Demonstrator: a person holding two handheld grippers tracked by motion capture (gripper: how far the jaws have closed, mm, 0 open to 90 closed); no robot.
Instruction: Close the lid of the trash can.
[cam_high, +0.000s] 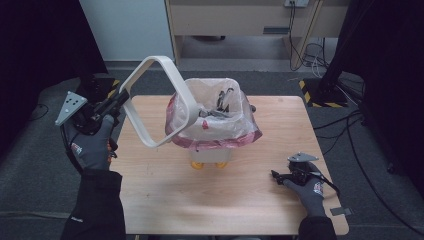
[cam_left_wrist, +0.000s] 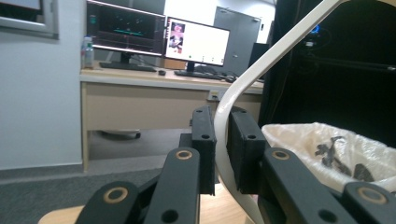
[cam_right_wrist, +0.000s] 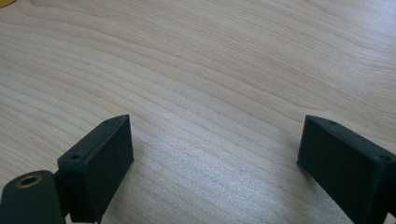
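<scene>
No legible text anywhere, monitors show only blurred screens, glove logo unreadable

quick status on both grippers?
Left gripper: shut on the beige bin ring, lifted beside the bin.
Right gripper: open, empty, low over the table.

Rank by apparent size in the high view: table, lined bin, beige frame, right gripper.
1. table
2-3. lined bin and beige frame: similar extent; the frame is raised nearer the camera, clamped in the left gripper, so unranked
4. right gripper
</scene>
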